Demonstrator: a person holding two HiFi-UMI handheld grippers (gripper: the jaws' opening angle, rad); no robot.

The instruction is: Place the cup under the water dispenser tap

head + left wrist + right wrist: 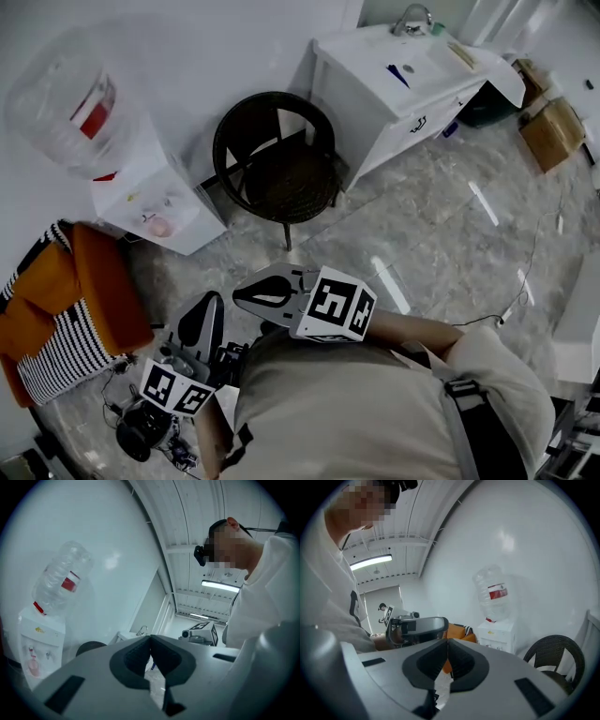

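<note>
Though head view unclear, left hand-held gripper, right hand-held gripper pressed together in own views; empty.

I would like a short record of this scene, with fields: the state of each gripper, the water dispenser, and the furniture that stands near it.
left gripper: jaws together, nothing between them
right gripper: jaws together, nothing between them
water dispenser: white, with a clear bottle on top
chair: dark, round, right of the dispenser in the head view
sink cabinet: white, beyond the chair
</note>
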